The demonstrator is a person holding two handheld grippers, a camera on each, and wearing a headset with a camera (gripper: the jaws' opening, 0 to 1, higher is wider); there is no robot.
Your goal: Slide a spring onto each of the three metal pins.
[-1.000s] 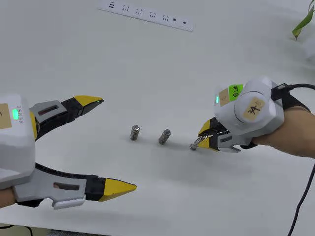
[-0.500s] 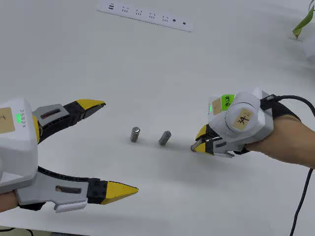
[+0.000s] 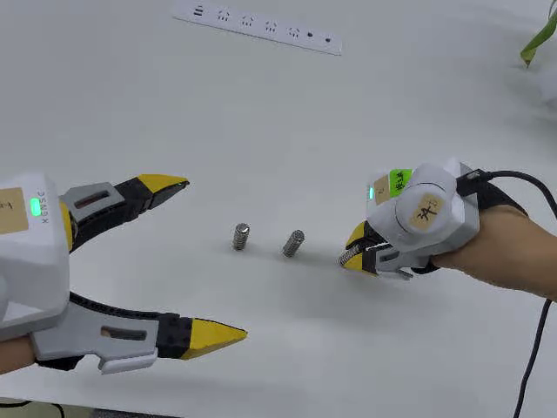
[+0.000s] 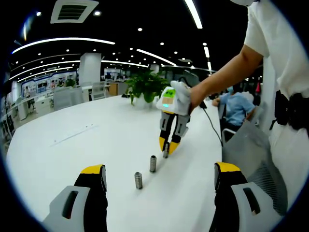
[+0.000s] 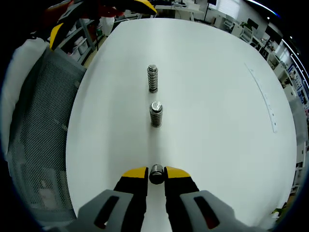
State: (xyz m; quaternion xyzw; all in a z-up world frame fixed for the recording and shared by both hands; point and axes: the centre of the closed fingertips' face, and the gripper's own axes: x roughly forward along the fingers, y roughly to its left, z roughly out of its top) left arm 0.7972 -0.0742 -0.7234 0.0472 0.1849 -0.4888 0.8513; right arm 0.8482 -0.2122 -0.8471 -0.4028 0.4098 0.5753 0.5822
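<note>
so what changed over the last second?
The right gripper rolled more upright and edged slightly left in the head view, staying shut on the spring, less of which shows now. Nothing was taken hold of or let go. The left gripper stayed open and hovering, and the two pins that already carry springs did not move.

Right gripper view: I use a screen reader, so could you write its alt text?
The right gripper clamps a pin on the white table. Ahead in line stand the near pin and far pin, both wearing springs.
</note>
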